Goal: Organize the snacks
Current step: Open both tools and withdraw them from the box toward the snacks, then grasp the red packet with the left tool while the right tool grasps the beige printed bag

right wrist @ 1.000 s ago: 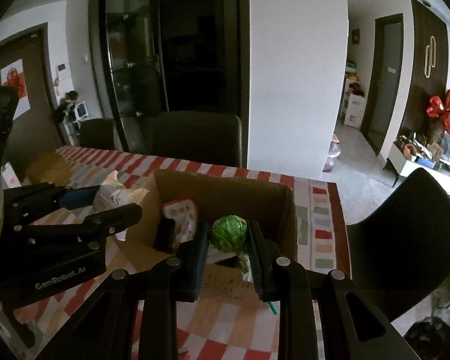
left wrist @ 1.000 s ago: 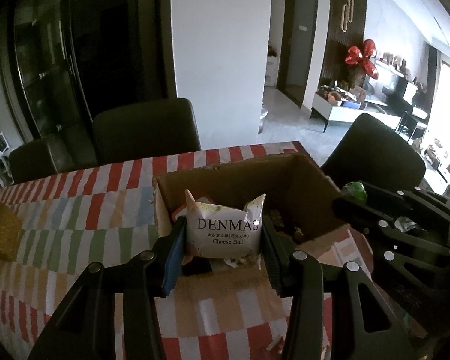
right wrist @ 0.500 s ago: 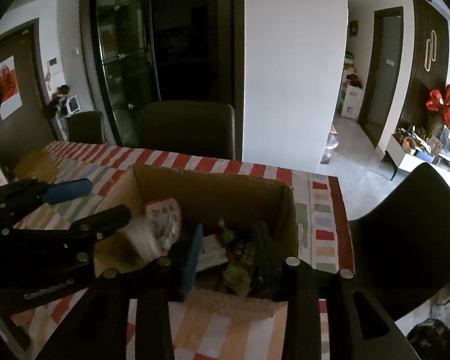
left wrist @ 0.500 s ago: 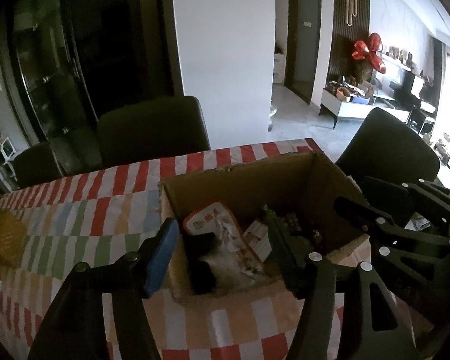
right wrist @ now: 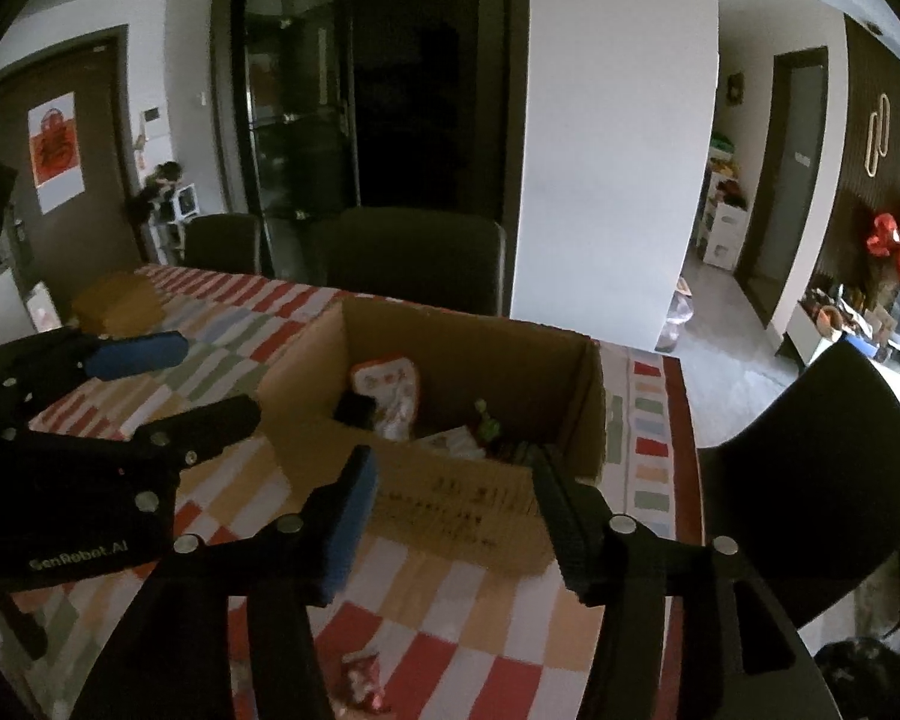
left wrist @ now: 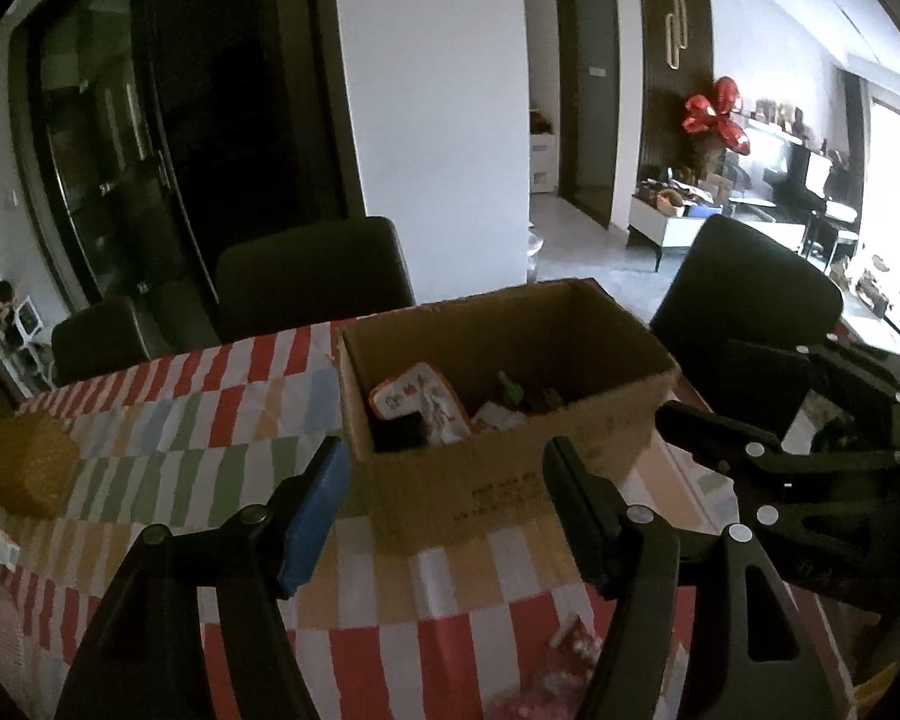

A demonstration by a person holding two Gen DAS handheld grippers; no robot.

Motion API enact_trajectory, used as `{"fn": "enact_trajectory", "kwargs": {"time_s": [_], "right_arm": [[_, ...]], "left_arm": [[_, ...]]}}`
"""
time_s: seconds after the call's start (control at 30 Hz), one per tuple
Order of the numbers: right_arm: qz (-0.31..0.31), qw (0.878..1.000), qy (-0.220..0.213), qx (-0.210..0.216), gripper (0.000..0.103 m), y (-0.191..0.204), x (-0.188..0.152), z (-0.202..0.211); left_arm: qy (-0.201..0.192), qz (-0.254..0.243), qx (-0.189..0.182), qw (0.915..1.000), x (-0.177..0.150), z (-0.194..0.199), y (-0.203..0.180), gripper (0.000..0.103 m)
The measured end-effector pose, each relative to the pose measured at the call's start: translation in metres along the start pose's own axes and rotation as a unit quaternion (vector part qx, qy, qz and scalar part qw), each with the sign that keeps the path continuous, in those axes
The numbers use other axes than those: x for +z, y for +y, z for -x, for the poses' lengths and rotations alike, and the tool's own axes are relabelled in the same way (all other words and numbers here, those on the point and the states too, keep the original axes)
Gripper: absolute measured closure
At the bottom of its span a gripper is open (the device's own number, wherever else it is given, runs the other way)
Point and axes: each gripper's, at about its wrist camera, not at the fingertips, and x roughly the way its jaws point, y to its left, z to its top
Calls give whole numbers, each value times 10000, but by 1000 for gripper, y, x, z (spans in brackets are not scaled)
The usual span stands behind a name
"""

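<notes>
Room: dim dining area, white pillar behind, dark glass cabinet at the back.
Surface: table under a checked red, white and pastel tablecloth [left wrist: 168, 420].
Box: one open brown cardboard box [left wrist: 510, 468] sits near the table's far right corner, flaps up, just beyond both sets of tongs.
Snacks inside: one white packet with an orange-red border [left wrist: 417, 399] leans at the left; a small green-topped sweet [right wrist: 485, 423] and a pale flat packet [right wrist: 456, 441] lie at the middle. More is too dark to count.
Snacks outside: one small red wrapper [right wrist: 360, 681] lies on the cloth nearest the right tongs; the left view shows it only blurred.
Left gripper [left wrist: 447, 516]: jaws spread wide, nothing between them, short of the box's near wall.
Right gripper [right wrist: 456, 516]: likewise released and bare, facing the same wall.
Only in right view: door with a red paper sign [right wrist: 57, 150].
Chairs: three dark chairs [right wrist: 414, 258], two behind, one at the right end.
Other: a yellow-brown bundle [left wrist: 27, 462] at the far left.
Room: bare cloth stretches left of the box; on its right, only a narrow strip before the table edge.
</notes>
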Motion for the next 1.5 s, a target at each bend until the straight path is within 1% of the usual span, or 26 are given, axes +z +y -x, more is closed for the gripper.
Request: {"fn": "enact_trajectory", "kwargs": {"time_s": [0.1, 0.27, 0.43, 0.6, 0.87, 0.97, 1.07, 1.3, 1.5], "right_arm": [[133, 9999, -20, 43, 47, 8, -11, 14], [373, 9992, 28, 144, 45, 22, -28, 29], [553, 9981, 170, 207, 45, 31, -44, 36], [617, 9972, 336, 250, 45, 36, -62, 40], [592, 9950, 752, 283, 45, 38, -100, 32], [482, 9944, 891, 295, 39, 37, -111, 27], [365, 9938, 1009, 297, 38, 36, -123, 22], [45, 9890, 1428, 389, 38, 35, -150, 2], [-195, 9847, 1679, 433, 38, 32, -166, -14]], "left_arm": [[-93, -164, 67, 9998, -13, 17, -8, 34], [-107, -344, 84, 9993, -28, 34, -18, 34], [-26, -455, 46, 9990, -48, 43, -25, 32], [173, -536, -18, 9984, -70, 44, -31, 31], [528, -646, -106, 9965, -106, 34, -38, 31], [711, -692, -149, 9949, -119, 26, -40, 31], [880, -724, -203, 9933, -132, 18, -43, 31], [1225, -779, -347, 9888, -153, -4, -44, 31], [1407, -862, -490, 9851, -165, -22, -46, 31]]}}
